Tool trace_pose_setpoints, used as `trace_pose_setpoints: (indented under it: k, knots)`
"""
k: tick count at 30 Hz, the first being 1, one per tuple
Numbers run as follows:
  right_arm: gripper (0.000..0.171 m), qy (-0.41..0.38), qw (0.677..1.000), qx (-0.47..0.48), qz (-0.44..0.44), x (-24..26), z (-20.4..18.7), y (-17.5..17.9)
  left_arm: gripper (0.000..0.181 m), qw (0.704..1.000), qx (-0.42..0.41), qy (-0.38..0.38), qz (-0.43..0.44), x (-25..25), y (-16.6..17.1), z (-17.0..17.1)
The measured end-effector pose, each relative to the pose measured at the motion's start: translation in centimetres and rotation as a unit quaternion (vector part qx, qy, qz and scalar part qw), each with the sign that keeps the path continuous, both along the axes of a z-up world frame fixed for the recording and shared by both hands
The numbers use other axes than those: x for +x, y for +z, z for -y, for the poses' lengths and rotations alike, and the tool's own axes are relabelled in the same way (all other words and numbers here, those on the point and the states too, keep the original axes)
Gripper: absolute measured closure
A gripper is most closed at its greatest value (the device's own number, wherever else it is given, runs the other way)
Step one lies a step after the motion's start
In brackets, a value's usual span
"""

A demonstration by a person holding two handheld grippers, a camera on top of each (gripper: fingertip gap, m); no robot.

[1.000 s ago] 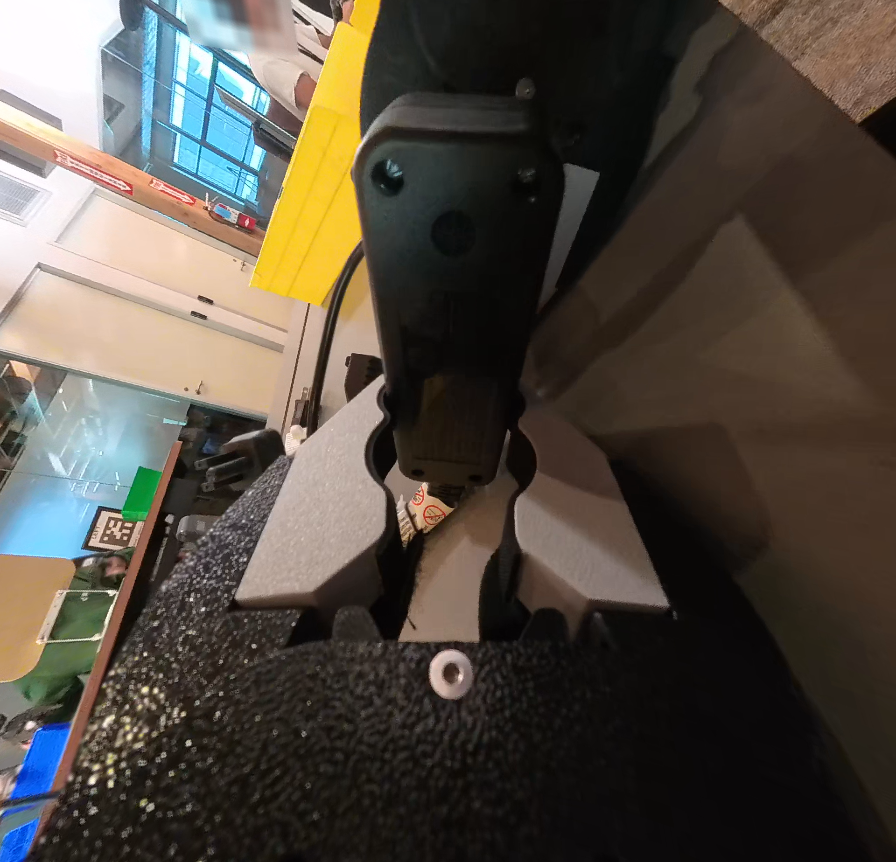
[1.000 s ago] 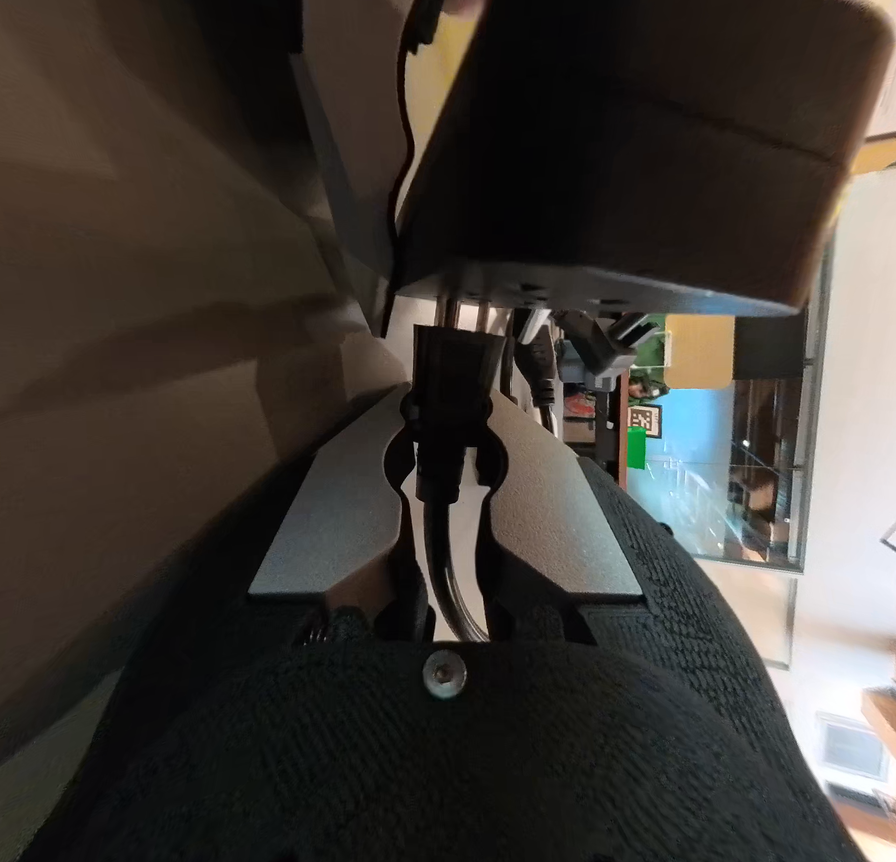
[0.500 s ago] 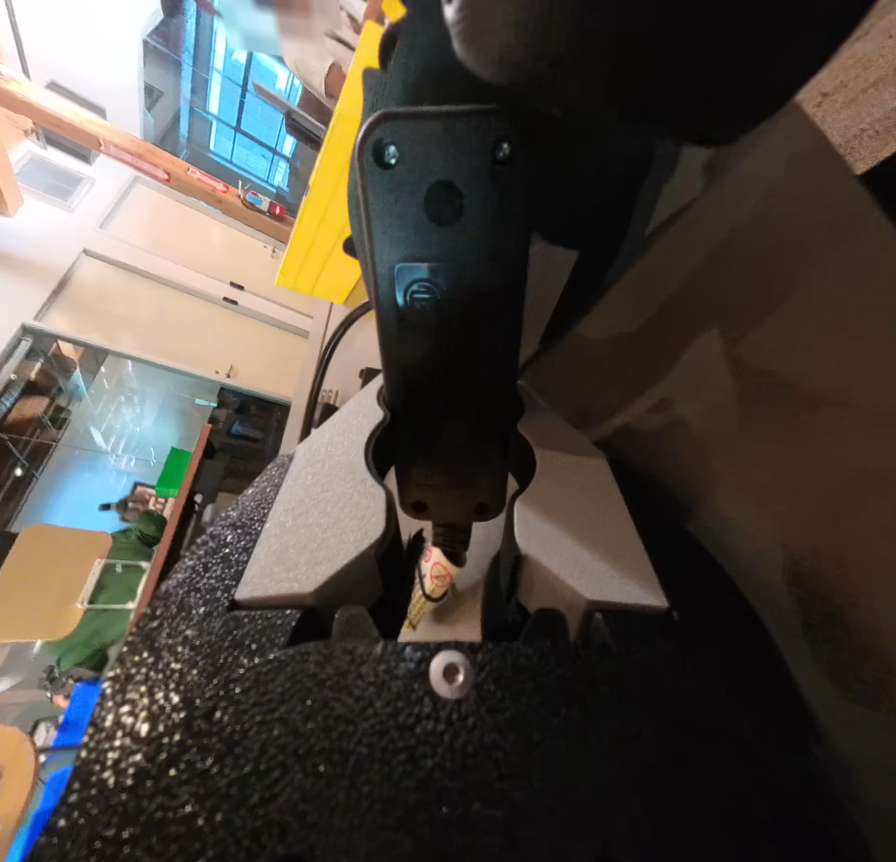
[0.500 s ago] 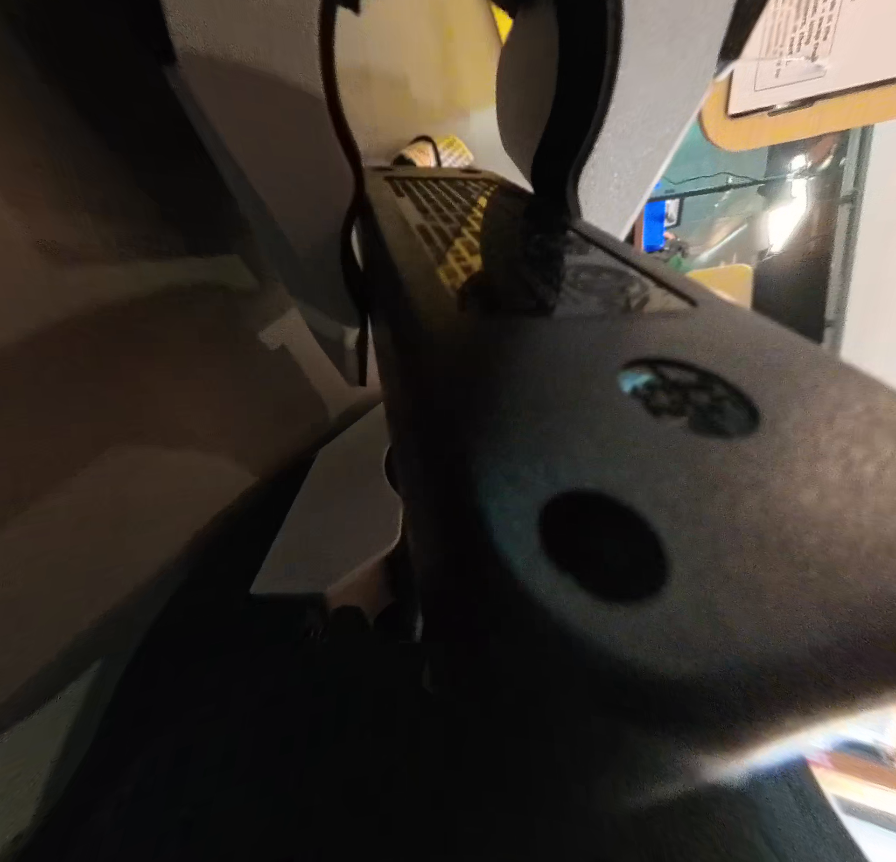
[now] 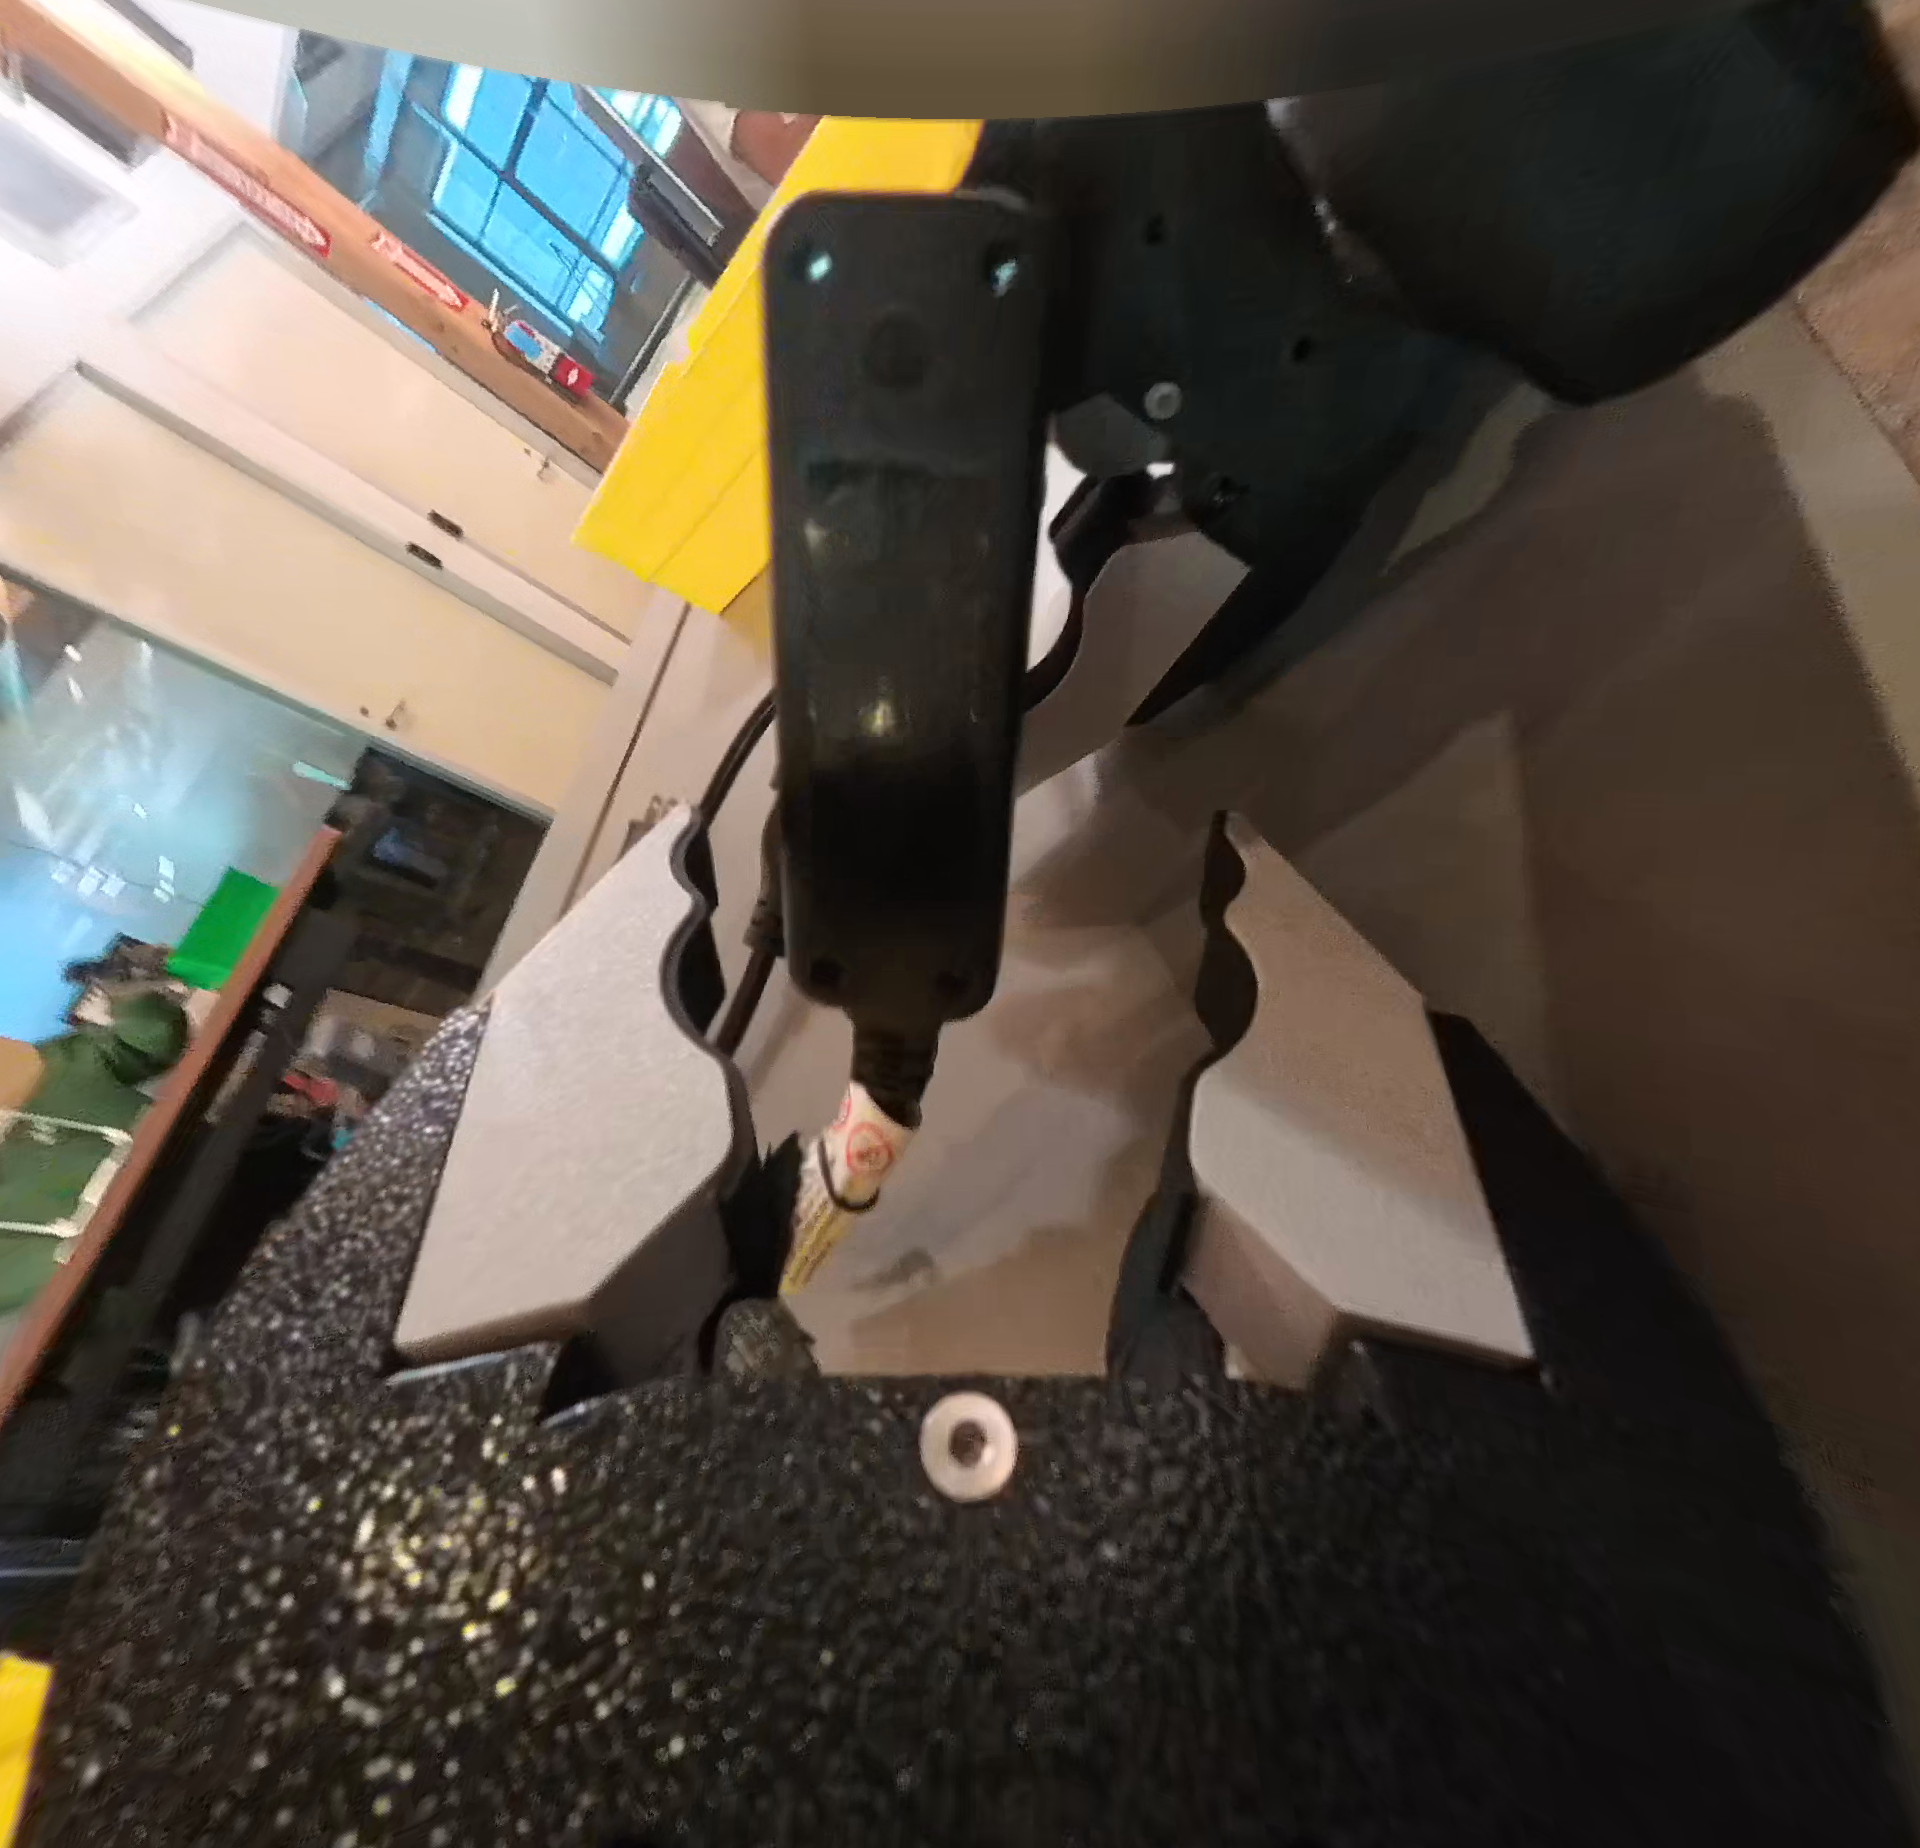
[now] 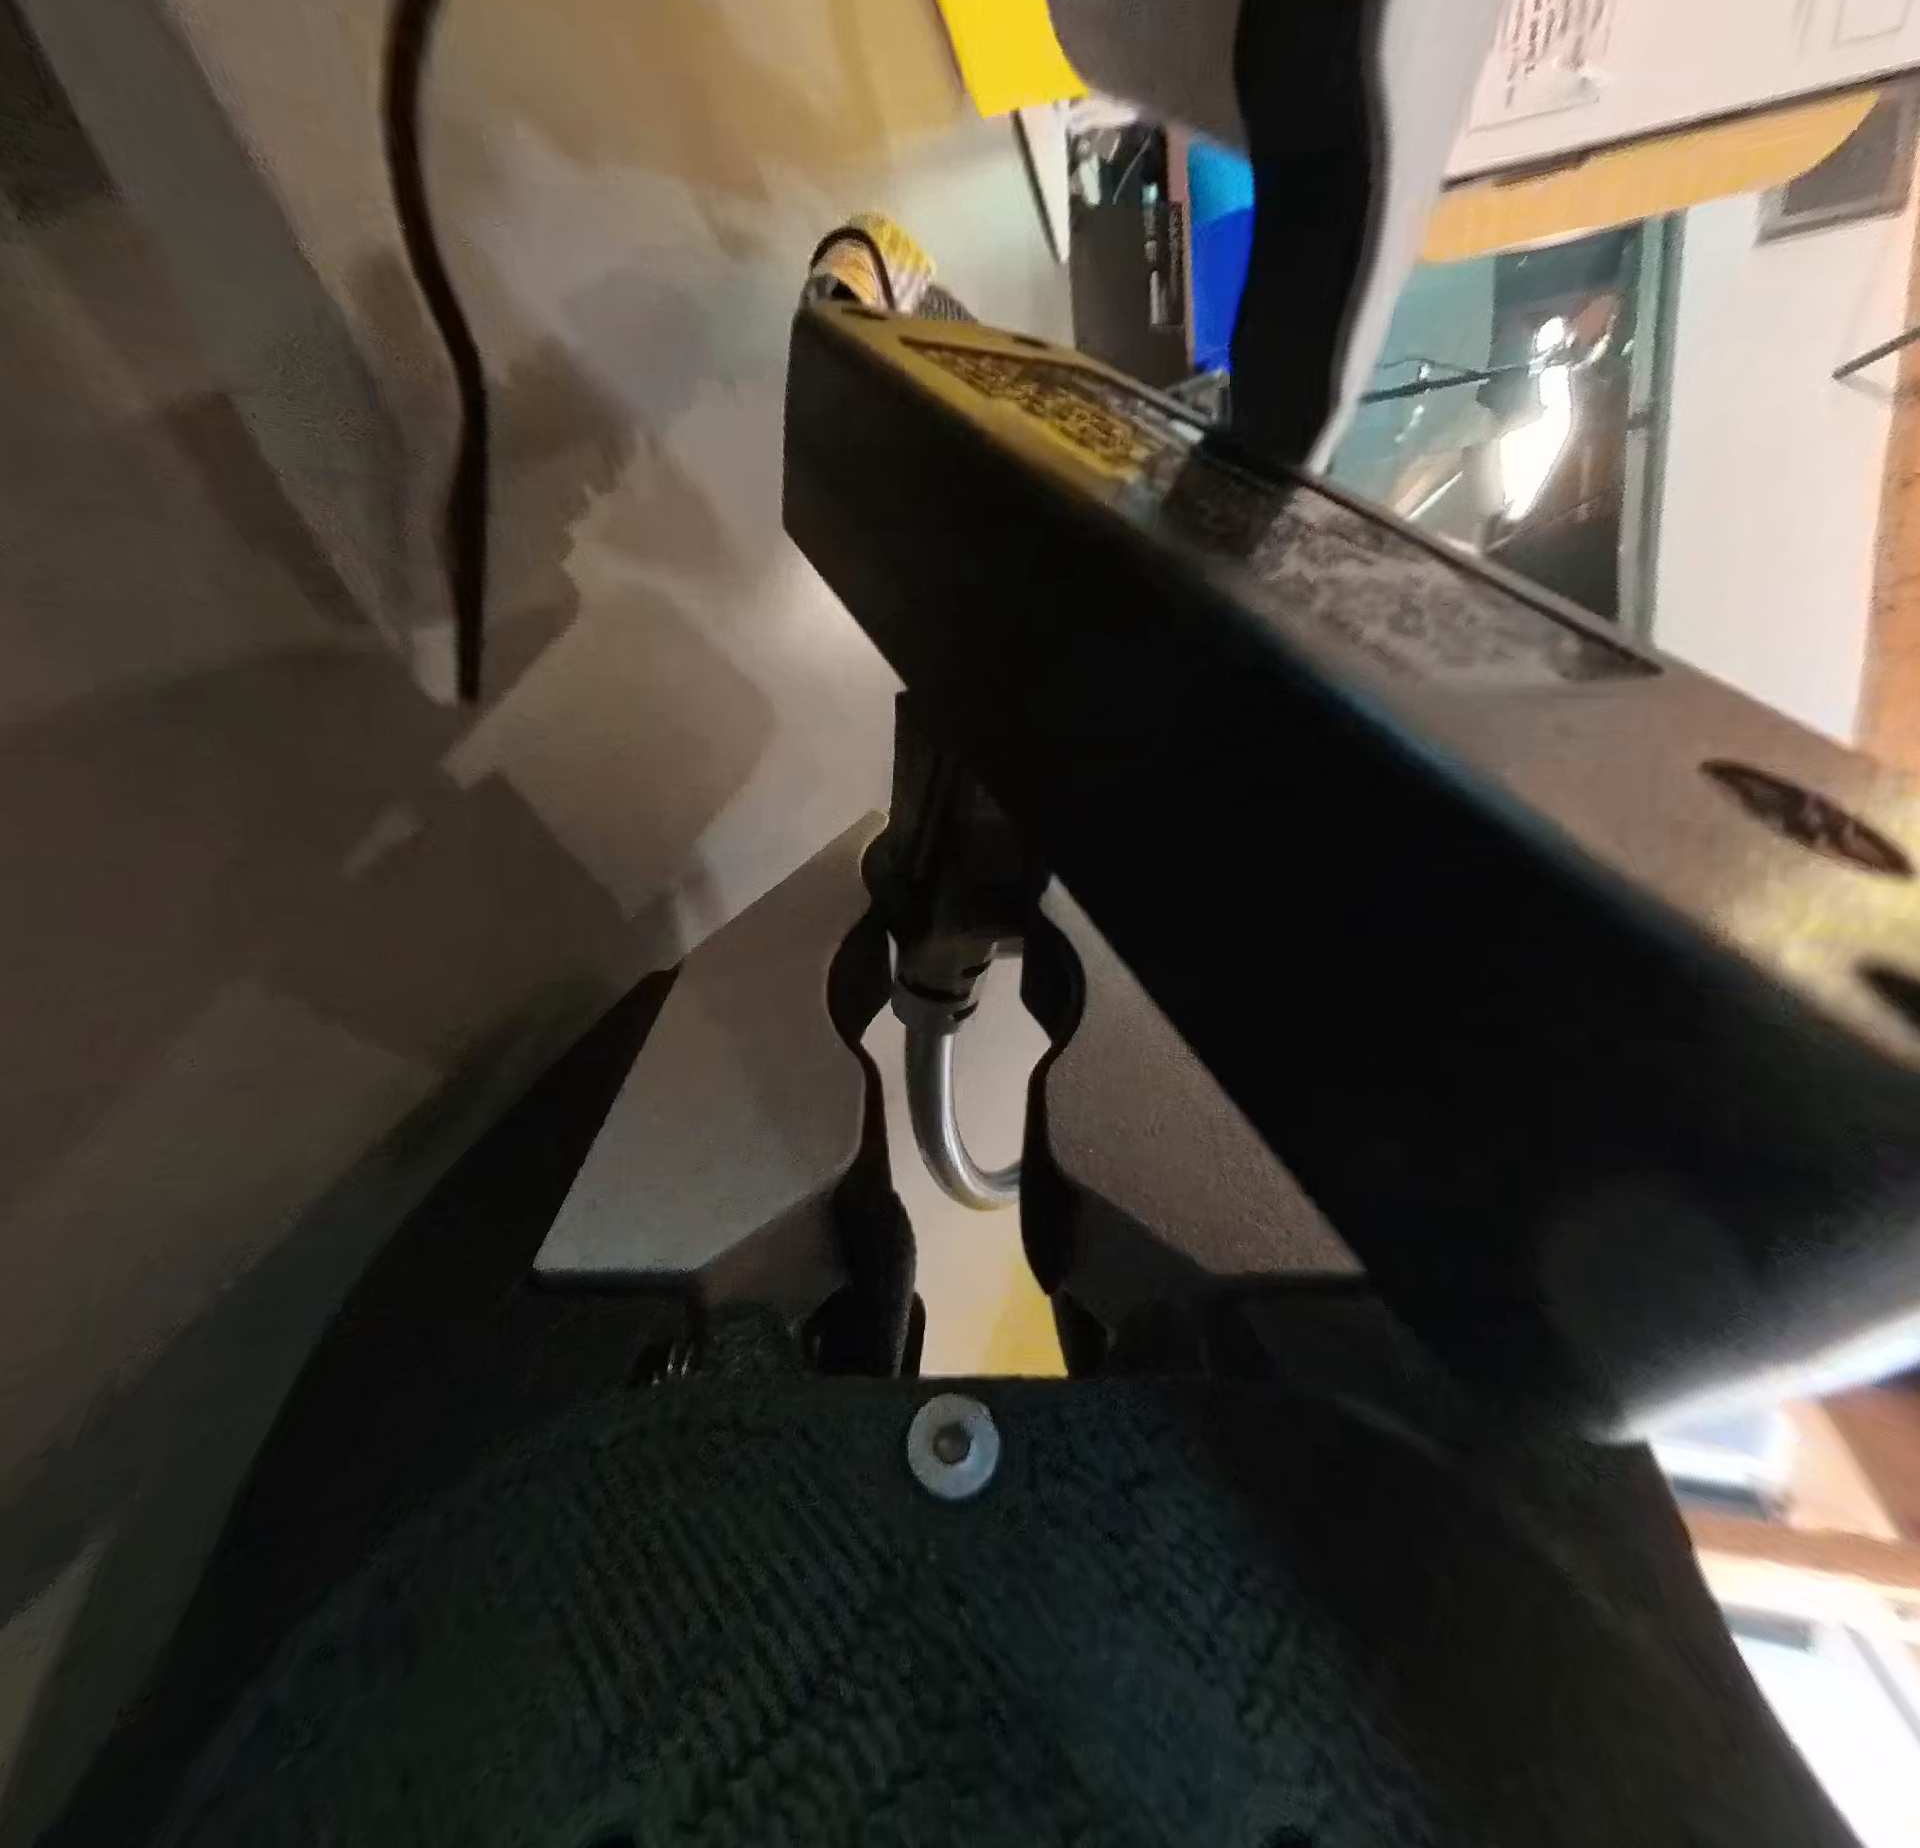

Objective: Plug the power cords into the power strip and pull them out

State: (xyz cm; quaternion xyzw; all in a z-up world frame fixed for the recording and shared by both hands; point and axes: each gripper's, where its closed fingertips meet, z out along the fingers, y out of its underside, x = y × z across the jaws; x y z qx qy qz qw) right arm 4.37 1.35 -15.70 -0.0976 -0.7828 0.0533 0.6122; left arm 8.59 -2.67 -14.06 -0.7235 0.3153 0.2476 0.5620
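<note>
In the left wrist view the black power strip (image 5: 904, 572) stands back side toward me, between my left gripper's (image 5: 956, 832) wide-open fingers and close to the left finger. Its own cord with a white and yellow tag (image 5: 862, 1154) hangs from its near end. My right gripper (image 5: 1247, 396) shows behind it at the upper right. In the right wrist view my right gripper (image 6: 956, 863) is shut on a black plug (image 6: 935, 811) pressed against the power strip (image 6: 1299, 707). The plug's grey cord (image 6: 940, 1102) curls back between the fingers.
A wooden table surface (image 5: 1558, 863) lies to the right. A yellow board (image 5: 727, 448) stands behind the strip. A thin black cable (image 6: 457, 448) hangs at the left. The left gripper's grey finger (image 6: 1309, 188) rests on the strip's back. A person in green (image 5: 73, 1092) is far off.
My left gripper has opened and let go of the power strip. The plug in my right gripper, whose prongs showed before, now sits against the strip.
</note>
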Motion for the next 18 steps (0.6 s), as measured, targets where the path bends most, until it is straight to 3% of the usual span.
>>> trace_pose_setpoints:
  k: [1, 4, 5, 9, 13, 18]
  knots:
    - [0.160, 0.007, 1.000, 0.012, -0.009, 0.1, 0.3, 0.2, 0.092, 1.000, 0.000, -0.005, -0.019, 0.4, -0.1, -0.2]
    - [0.153, 0.022, 0.999, 0.035, -0.026, 0.2, 0.9, 0.4, 0.112, 0.999, 0.001, -0.008, -0.039, 1.0, 0.1, -0.7]
    - [0.153, 0.026, 0.999, 0.036, -0.025, 0.3, 1.0, 0.4, 0.132, 0.999, 0.011, 0.002, -0.043, 0.7, 0.6, -0.7]
    - [0.154, 0.047, 0.999, 0.000, -0.028, 0.4, 1.5, 1.8, 0.138, 1.000, 0.016, -0.005, 0.021, 0.1, 2.6, -0.7]
    - [0.144, 0.053, 0.998, -0.029, -0.032, -0.8, 0.8, 6.7, 0.139, 0.982, 0.064, -0.024, 0.178, -1.5, 7.2, -1.3]
    - [0.121, 0.094, 0.994, -0.043, -0.032, -2.8, 0.6, 11.4, 0.139, 0.901, 0.121, -0.057, 0.413, -5.0, 11.4, -1.7]
